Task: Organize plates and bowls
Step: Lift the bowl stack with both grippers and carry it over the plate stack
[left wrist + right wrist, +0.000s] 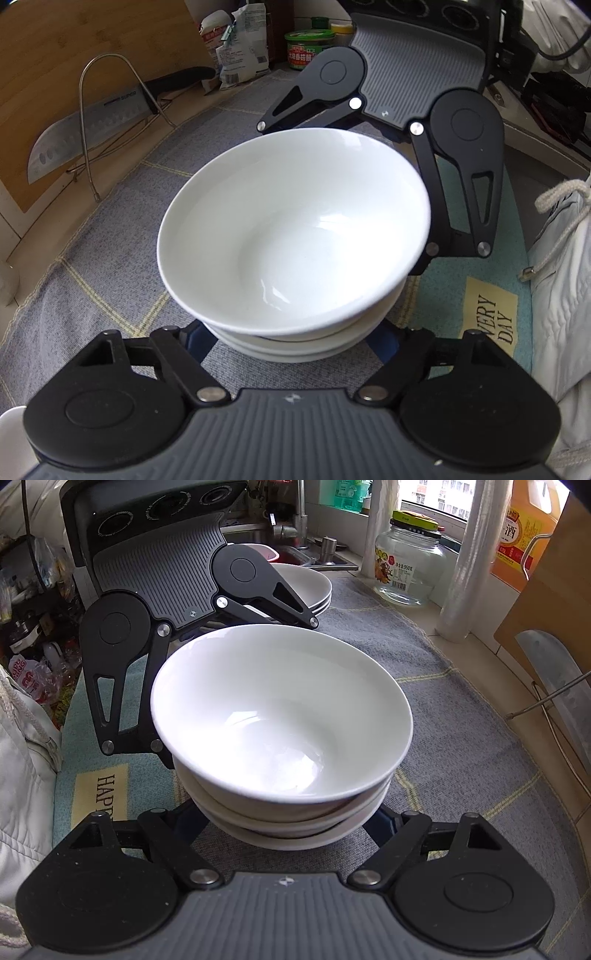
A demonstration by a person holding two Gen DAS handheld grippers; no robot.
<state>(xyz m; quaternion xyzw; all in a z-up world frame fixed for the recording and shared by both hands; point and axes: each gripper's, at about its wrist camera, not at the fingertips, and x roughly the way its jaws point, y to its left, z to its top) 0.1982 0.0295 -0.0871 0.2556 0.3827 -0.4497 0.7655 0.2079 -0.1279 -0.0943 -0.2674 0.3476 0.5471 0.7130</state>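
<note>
A stack of three white bowls (295, 229) stands on a grey checked cloth (110, 258); the top bowl (280, 709) sits slightly askew. My left gripper (291, 347) reaches around the base of the stack from one side. My right gripper (288, 830) reaches in from the opposite side. Each gripper's blue fingers (201, 343) run under the lowest bowl's rim, and their tips are hidden there. Whether the pads press on the bowl does not show. The right gripper (340, 195) faces me in the left wrist view, the left gripper (238, 686) in the right wrist view. More white plates (314, 587) are stacked behind.
A cleaver (85, 133) leans in a wire rack (86, 110) against a wooden board (74, 48). Food bags (240, 44) and a green tin (308, 50) stand at the back. A glass jar (406, 565), a film roll (469, 572), a yellow bottle (521, 535) and a tap (295, 524) line the wall. A teal mat (480, 295) lies alongside.
</note>
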